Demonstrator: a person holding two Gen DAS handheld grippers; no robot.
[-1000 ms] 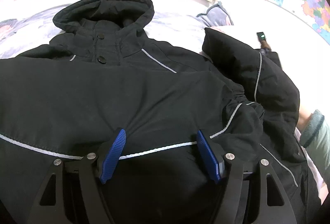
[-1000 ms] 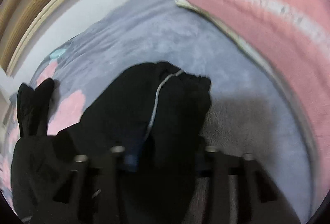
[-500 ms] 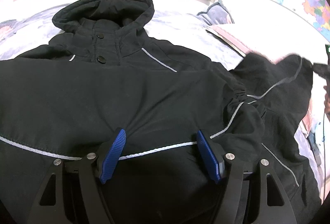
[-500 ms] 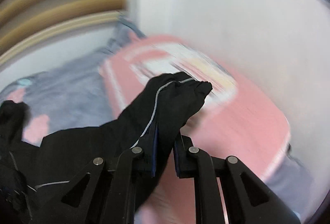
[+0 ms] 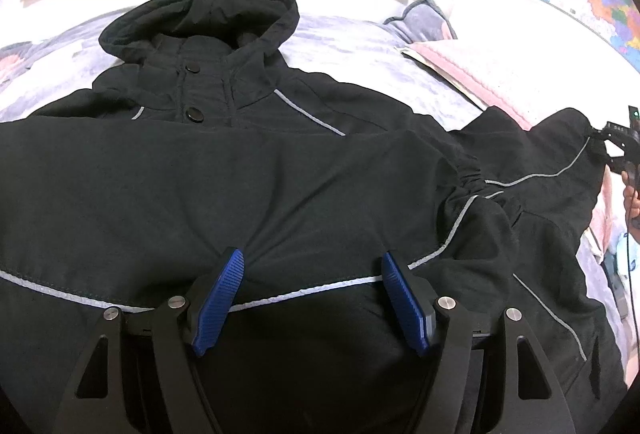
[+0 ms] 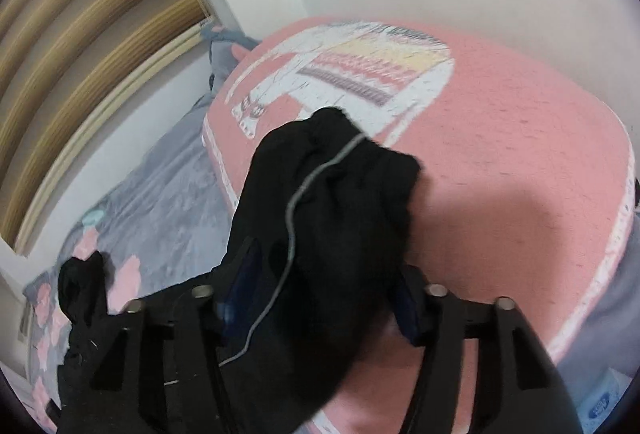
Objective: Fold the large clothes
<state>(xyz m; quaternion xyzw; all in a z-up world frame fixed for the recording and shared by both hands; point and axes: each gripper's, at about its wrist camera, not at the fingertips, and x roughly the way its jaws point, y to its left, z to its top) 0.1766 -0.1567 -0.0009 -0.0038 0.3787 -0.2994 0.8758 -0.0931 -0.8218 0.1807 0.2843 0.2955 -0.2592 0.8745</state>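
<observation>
While the left gripper [image 5: 312, 294] rests on the chest of the black jacket [image 5: 240, 174] with its blue fingers [image 5: 218, 300] spread and holding nothing, the sleeve [image 5: 552, 174] has swung from folded up over the body half a second ago to stretched out sideways toward the pillow [image 5: 472, 70]. That undoes a fold, likely to straighten the sleeve before laying it back. The jacket lies face up on the bed [image 5: 360, 46], hood [image 5: 200, 18] toward the headboard; open bedding shows beyond the hood, but the wall stands close on the sleeve side.

From the right wrist, the right gripper [image 6: 316, 298] was clamped on the cuff [image 6: 336, 170] half a second ago; its fingers now stand apart around the bunched fabric, which drapes between them. The cuff hangs over the pink pillow, so little room remains to pull outward.
</observation>
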